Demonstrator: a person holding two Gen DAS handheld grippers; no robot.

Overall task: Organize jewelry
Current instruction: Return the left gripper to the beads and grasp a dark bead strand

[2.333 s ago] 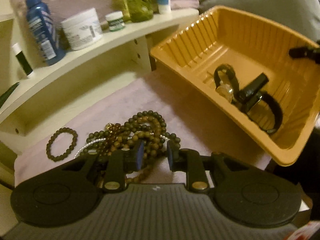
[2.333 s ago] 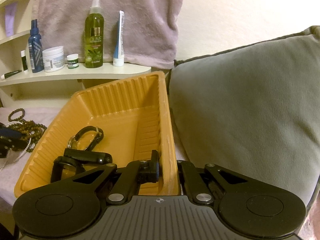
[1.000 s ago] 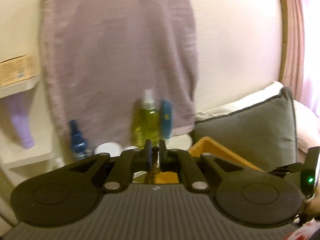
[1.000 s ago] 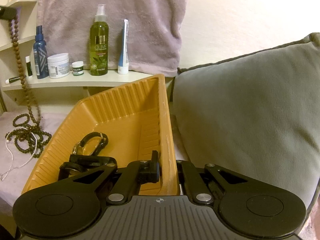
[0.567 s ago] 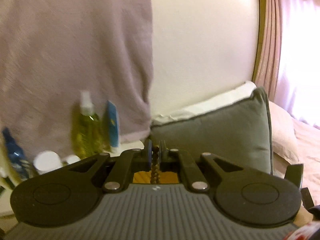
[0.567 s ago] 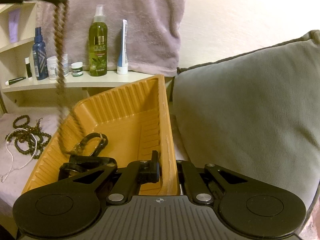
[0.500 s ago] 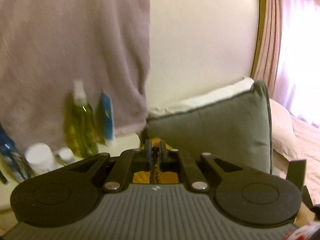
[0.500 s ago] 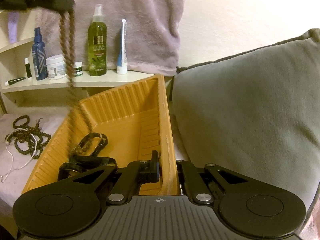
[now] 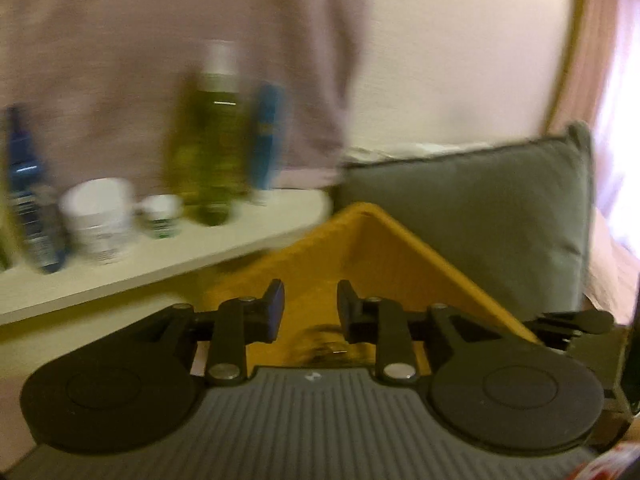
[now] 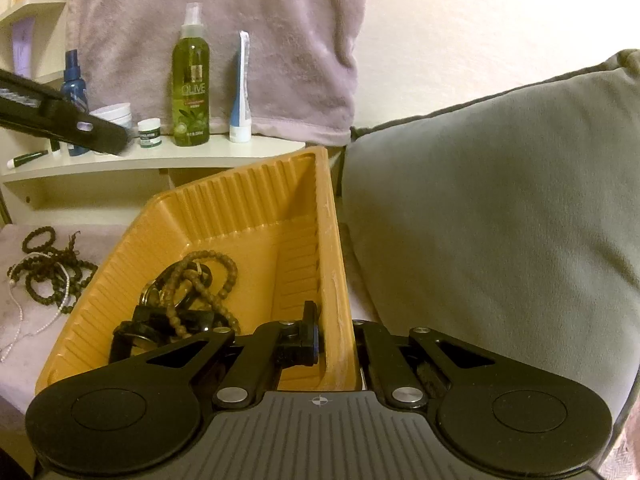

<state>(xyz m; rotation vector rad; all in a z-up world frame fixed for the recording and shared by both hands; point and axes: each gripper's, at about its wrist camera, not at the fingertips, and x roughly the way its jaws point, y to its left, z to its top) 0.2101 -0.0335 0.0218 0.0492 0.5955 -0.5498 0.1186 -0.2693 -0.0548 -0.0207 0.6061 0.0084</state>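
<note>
In the left wrist view my left gripper (image 9: 311,304) hangs over the orange tray (image 9: 384,240), its jaws opening with nothing between them. A blurred brown smear of beads (image 9: 320,348) shows just below. In the right wrist view the long brown bead necklace (image 10: 208,276) lies coiled in the orange tray (image 10: 248,200), on top of black watches (image 10: 160,328). My right gripper (image 10: 335,330) is shut on the tray's right wall. More dark beads (image 10: 48,276), a small bead bracelet (image 10: 38,238) and a thin white chain (image 10: 24,320) lie on the lilac cloth left of the tray.
A grey cushion (image 10: 500,220) presses against the tray's right side. Behind the tray a white shelf (image 10: 160,156) carries a green spray bottle (image 10: 191,80), a blue tube, jars and a blue bottle. A lilac towel hangs above. The left gripper's black frame (image 10: 60,120) juts in at upper left.
The left gripper lifted the brown necklace off the cloth, carried it over the tray, came down and opened. The necklace now lies in the tray. The right gripper has stayed put.
</note>
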